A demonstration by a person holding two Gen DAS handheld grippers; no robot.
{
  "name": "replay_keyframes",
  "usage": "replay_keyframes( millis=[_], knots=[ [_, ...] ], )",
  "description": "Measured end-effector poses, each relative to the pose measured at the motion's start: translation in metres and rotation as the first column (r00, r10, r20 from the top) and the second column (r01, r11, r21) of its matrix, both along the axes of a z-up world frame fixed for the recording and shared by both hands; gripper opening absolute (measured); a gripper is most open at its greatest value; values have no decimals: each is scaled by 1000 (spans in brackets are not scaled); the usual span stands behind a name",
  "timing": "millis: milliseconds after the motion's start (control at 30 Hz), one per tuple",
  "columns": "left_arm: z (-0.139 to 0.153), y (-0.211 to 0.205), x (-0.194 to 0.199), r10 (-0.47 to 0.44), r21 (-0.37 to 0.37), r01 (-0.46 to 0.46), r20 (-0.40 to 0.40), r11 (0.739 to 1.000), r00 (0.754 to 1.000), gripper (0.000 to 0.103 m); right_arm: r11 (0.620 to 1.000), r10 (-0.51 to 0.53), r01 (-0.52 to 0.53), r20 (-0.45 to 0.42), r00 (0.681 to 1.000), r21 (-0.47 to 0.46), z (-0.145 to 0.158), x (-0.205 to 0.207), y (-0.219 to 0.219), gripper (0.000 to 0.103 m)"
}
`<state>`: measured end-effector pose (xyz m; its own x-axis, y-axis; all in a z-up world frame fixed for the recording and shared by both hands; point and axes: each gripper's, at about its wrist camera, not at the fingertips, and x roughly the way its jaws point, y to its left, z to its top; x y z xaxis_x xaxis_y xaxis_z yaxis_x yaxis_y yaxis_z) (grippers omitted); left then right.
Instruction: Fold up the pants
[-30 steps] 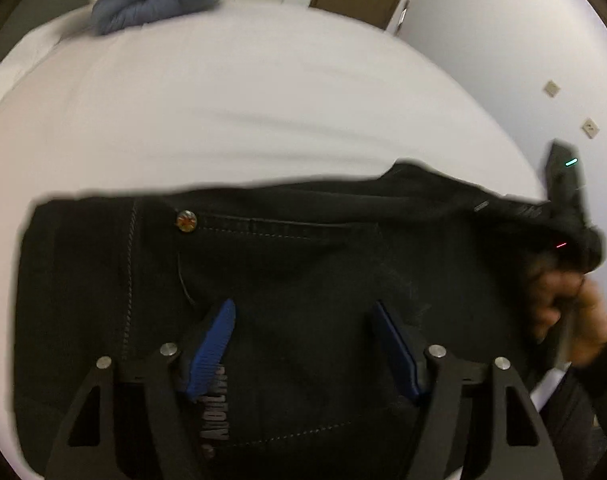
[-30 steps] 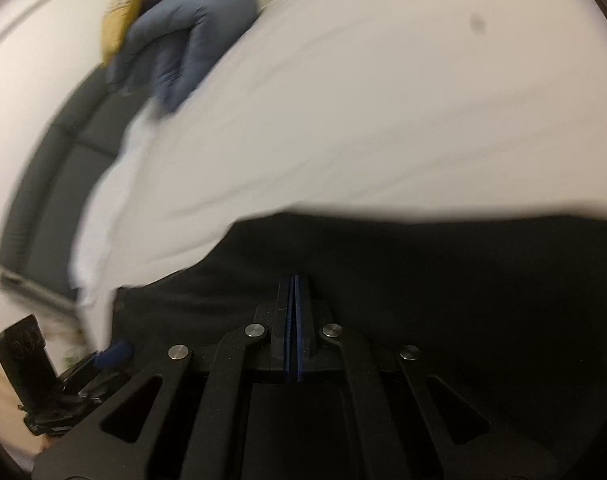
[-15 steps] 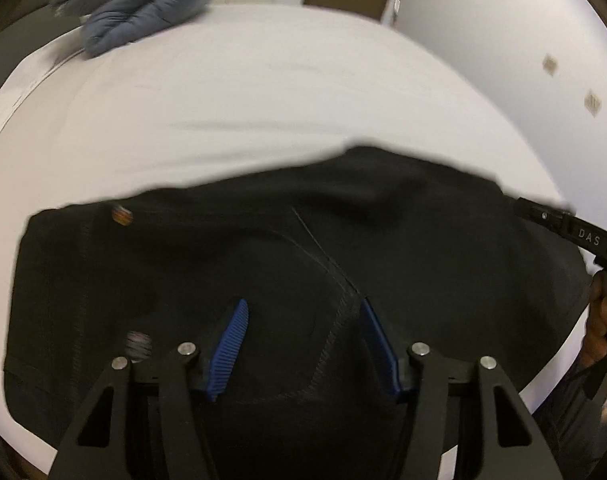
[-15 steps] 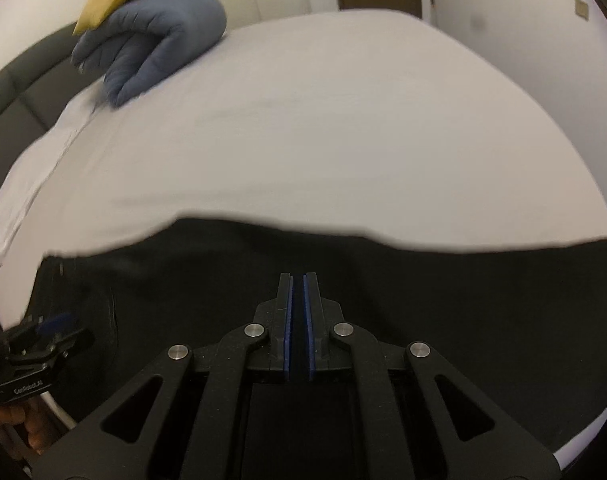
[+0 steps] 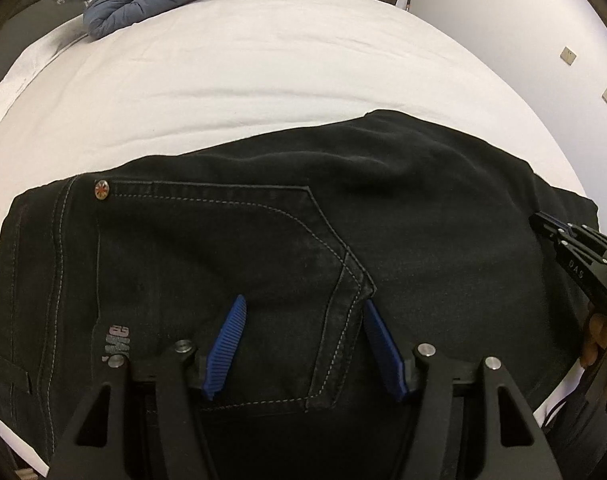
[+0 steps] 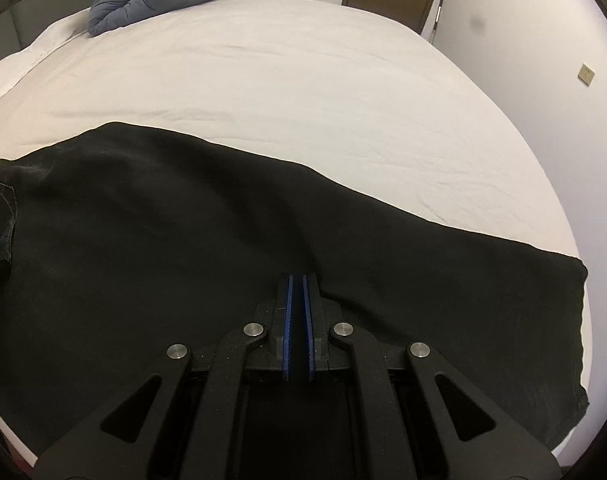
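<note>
Lying flat on bed (image 6: 343, 100): black pants (image 5: 263, 240); left gripper (image 5: 303, 320) spread; right gripper (image 6: 298, 284) nearly pressed together.

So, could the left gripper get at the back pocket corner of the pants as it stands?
Probably yes. The left gripper is open right over the pants, and the pocket's pointed corner lies just ahead of its right fingertip, with nothing lying over it.

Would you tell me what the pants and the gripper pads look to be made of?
Pants: likely black denim, matte, with pale contrast stitching and a metal rivet. Pads: blue, finely ribbed, probably rubber or soft plastic.
</note>
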<state>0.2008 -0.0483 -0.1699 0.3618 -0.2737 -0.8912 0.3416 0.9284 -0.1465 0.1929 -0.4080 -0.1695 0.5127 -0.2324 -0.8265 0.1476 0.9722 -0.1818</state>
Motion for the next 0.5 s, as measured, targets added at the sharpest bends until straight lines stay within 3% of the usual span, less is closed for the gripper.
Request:
replay_keyframes(
  millis=[333, 500],
  knots=[
    [-4, -14, 2, 2, 7, -2, -3, 1000, 1000, 65, 998, -25, 24, -11, 1000, -55, -13, 6, 4, 5],
    [5, -13, 0, 1, 7, -1, -4, 1000, 1000, 65, 996, -39, 37, -24, 999, -81, -25, 15, 31, 5]
  ],
)
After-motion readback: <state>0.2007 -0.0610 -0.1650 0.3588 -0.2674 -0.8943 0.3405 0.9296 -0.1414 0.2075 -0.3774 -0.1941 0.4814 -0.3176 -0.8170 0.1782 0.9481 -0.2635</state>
